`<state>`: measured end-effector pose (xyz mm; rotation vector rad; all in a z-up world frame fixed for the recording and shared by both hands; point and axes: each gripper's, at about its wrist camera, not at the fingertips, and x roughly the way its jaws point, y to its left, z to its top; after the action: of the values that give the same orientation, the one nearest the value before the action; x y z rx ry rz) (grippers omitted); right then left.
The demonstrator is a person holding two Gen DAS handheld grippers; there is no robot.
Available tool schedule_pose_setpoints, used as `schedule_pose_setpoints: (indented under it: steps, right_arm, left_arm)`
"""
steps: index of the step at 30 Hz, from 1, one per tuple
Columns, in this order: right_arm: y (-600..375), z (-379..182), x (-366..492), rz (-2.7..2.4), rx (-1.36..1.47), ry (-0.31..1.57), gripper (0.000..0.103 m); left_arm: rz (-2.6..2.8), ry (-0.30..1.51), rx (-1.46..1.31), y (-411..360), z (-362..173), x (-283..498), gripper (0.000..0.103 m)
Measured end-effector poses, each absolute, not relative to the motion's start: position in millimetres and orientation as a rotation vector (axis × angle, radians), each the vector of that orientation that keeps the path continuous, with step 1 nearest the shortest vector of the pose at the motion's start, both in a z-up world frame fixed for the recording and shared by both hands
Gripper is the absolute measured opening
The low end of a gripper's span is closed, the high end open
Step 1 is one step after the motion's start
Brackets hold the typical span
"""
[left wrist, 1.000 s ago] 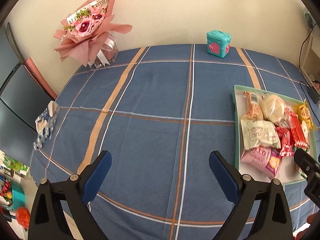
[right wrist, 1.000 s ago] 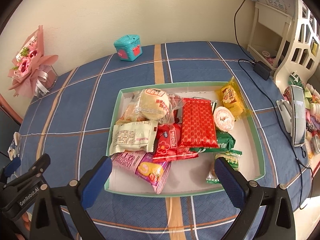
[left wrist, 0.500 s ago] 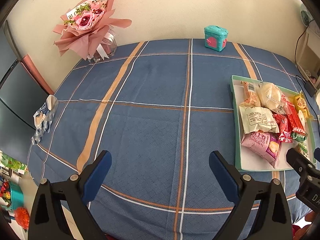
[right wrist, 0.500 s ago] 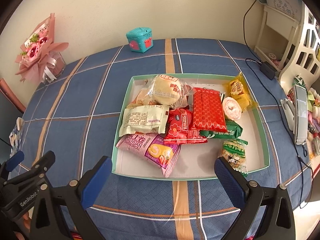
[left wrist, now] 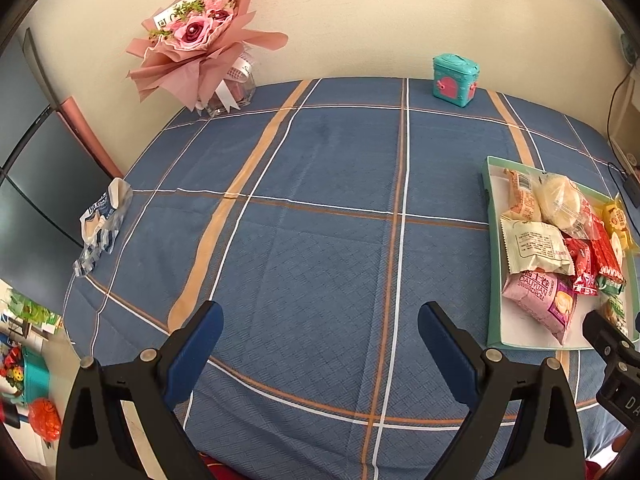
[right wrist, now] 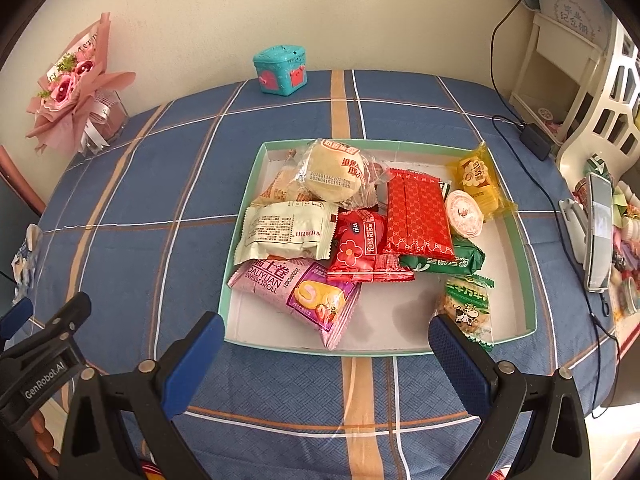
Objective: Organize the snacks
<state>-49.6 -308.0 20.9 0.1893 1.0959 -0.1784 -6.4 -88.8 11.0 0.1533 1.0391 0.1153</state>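
We see the green-rimmed tray (right wrist: 529, 276) of snacks on the blue plaid tablecloth (left wrist: 320, 208), the pink Swiss roll packet (right wrist: 296, 286) lying slantwise at its near-left corner. Our left gripper (left wrist: 320, 334) and right gripper (right wrist: 326, 338) both gape wide, holding nothing.

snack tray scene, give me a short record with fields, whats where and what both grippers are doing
surface: blue plaid cloth
tray: green rim, holds all the snacks
nearest snacks: pink swiss roll pack, green biscuit pack
top of pile: round bun, red pack
left gripper: open, over bare cloth
right gripper: open, at tray's near edge
held: nothing
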Motion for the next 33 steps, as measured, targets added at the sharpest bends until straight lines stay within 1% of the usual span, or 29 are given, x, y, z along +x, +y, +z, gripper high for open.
schedule_pose_setpoints:
  steps: [33]
  right_arm:
    - [-305.6,19.5,-47.1,-0.179,0.167,1.123,0.103]
  left_arm:
    - [0.123,1.037,0.13,-80.7,13.8,-5.8,0.098]
